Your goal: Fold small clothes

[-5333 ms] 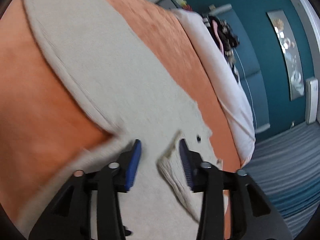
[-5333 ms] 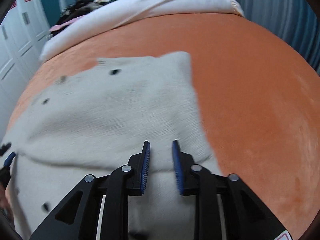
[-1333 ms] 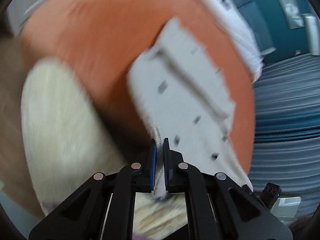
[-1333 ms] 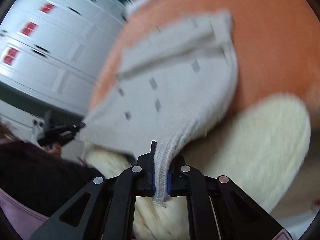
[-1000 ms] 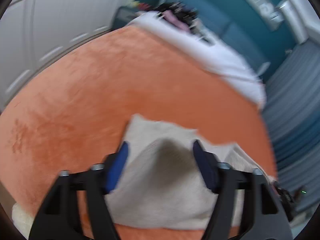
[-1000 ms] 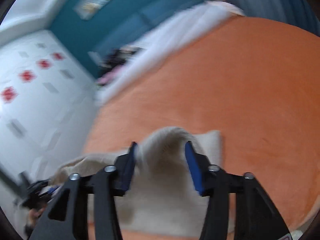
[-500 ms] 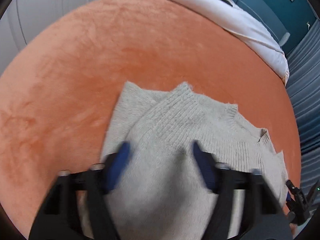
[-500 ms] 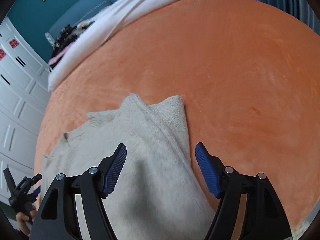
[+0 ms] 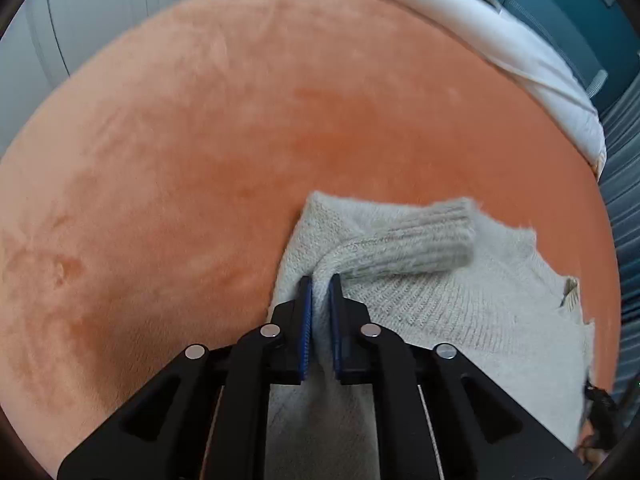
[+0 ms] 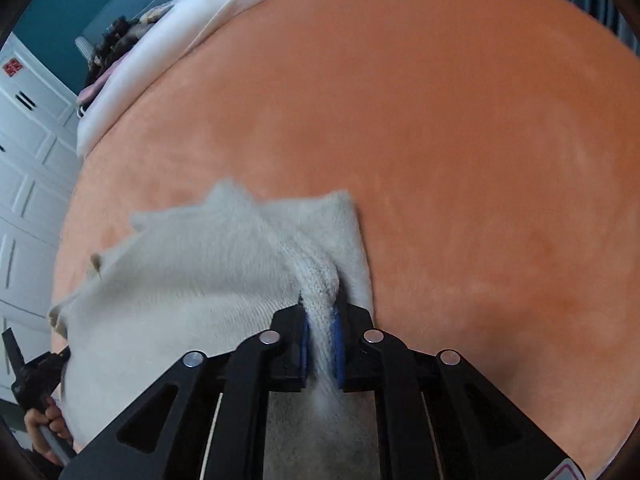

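Cream ribbed-knit sweater [image 9: 460, 312] lies on the orange plush bedspread [image 9: 200, 140], near its close edge. Left gripper [image 9: 319, 292] is clenched on a raised ridge of knit at the sweater's left side; right gripper [image 10: 320, 312] is clamped on a thick roll of knit at its right side. Looks like a sleeve fold-in.

To do it well: lift both pinches just enough to clear the body, carry them inward together so the fold line stays straight, lay flat before letting go — the knit is soft and likely to bunch or drag the layer beneath.

View differences: left camera shows a ribbed cuff [image 9: 452, 232] lying across the chest and the neckline corner at far right; right camera is blurred there. Right camera shows white panelled wardrobe doors [image 10: 28, 160] and the person's hand [image 10: 48, 428] on the other gripper's handle — not clear in the left view.
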Available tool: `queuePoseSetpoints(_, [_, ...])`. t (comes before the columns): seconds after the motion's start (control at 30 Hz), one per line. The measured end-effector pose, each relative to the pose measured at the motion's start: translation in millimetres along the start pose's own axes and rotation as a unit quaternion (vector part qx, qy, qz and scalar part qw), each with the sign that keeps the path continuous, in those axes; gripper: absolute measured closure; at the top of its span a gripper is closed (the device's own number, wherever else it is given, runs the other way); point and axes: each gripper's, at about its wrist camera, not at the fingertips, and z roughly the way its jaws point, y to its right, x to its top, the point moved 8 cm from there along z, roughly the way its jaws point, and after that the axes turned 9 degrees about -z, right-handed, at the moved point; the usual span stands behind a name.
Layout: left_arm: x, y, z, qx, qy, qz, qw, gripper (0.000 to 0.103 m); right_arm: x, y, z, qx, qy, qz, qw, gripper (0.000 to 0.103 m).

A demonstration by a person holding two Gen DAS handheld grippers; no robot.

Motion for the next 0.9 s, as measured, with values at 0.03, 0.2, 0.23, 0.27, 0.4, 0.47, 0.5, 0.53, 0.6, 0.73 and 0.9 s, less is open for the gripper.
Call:
queuePoseSetpoints(0.03, [0, 2, -6, -0.004, 0.000, -0.002, 1.0000, 0.091, 3, -3, -12, 0.004, 0.012, 0.006, 1.000, 0.082])
queuePoseSetpoints(0.2, [-15, -13, -67, -0.031, 0.013, -0.027, 0.9991, 0.044, -26, 5, -81, 0.020, 0.047, 0.018, 0.999, 0.042])
queuePoseSetpoints(0.23, [-23, -21, -79, -0.028, 0.015, -0.032, 0.9990, 0.030, -41, 14, -88, 0.020, 0.040, 0.019, 0.999, 0.039])
queuePoseSetpoints(0.27, [-37, -31, -89, -0.030, 0.017, -0.041, 0.9986, 0.026, -57, 16, -93, 0.021, 0.030, 0.021, 0.999, 0.037])
queuePoseSetpoints(0.4, [-104, -73, -103, -0.068, -0.032, -0.123, 0.9896, 0.017, -139, 38, -93, 0.044, -0.021, 0.076, 0.996, 0.034])
queuePoseSetpoints(0.47, [-124, -76, -95, -0.089, -0.056, -0.166, 0.9805, 0.016, -157, 37, -84, 0.076, -0.038, 0.123, 0.989, 0.034])
queuePoseSetpoints(0.5, [-126, -76, -90, -0.095, -0.058, -0.181, 0.9771, 0.014, -158, 33, -80, 0.090, -0.032, 0.139, 0.986, 0.034])
queuePoseSetpoints(0.53, [-122, -73, -88, -0.094, -0.044, -0.194, 0.9755, 0.010, -153, 28, -79, 0.103, -0.016, 0.146, 0.984, 0.033])
queuePoseSetpoints(0.6, [-109, -56, -86, -0.120, -0.027, -0.192, 0.9736, 0.010, -137, 11, -70, 0.138, 0.001, 0.156, 0.978, 0.033])
queuePoseSetpoints(0.73, [-89, -35, -78, -0.119, -0.039, -0.197, 0.9722, 0.074, -110, -7, -51, 0.135, -0.015, 0.170, 0.976, 0.062])
queuePoseSetpoints(0.9, [-88, -42, -125, -0.131, -0.036, -0.168, 0.9764, 0.092, -97, -15, -103, 0.148, 0.018, 0.133, 0.980, 0.090])
